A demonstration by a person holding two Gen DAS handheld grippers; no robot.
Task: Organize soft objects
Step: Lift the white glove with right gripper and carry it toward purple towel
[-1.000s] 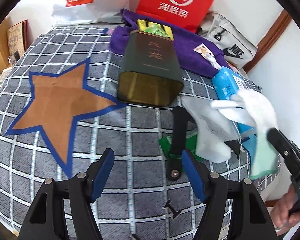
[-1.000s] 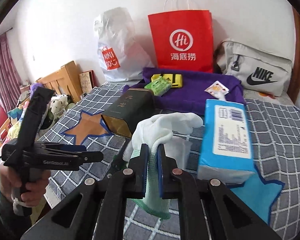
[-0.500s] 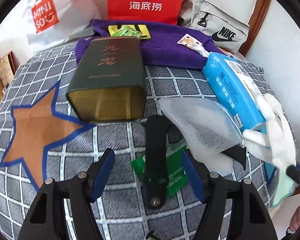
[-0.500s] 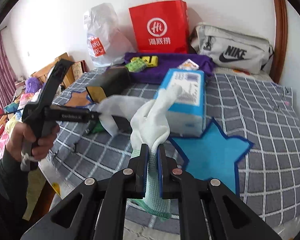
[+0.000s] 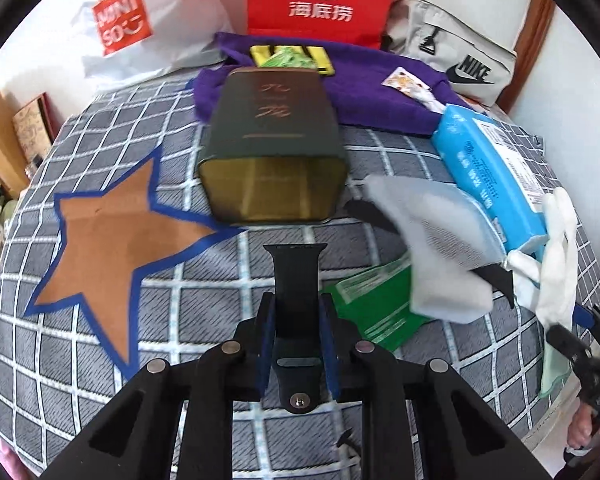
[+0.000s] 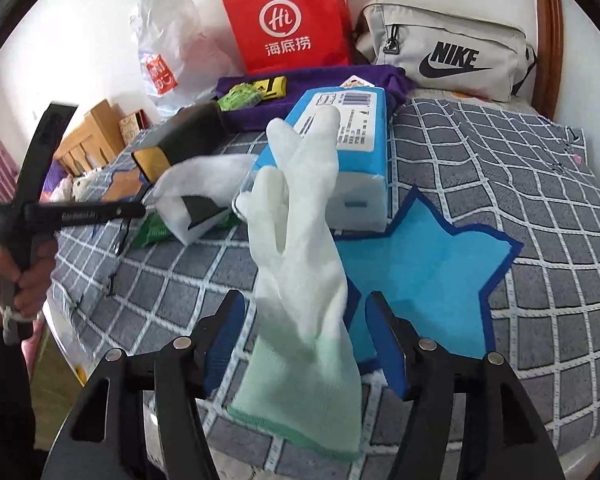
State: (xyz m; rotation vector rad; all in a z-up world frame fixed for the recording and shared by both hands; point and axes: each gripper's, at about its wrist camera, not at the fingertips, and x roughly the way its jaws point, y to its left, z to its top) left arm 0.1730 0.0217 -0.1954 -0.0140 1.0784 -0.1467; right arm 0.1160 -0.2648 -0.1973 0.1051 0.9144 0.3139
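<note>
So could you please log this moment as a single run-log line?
left hand-held gripper: shut on black strap | right hand-held gripper: open, white glove between jaws | bedspread

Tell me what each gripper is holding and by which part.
Left gripper is shut on the black strap, near its end with the metal stud. Right gripper is open; the glove is between its fingers, unclamped.

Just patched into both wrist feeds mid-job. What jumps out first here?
The white glove fills the right wrist view, sitting between the right gripper's opened fingers, over the bed edge by the blue star patch. In the left view, the left gripper is closed on a black strap, just in front of the dark green tin lying on its side.
</note>
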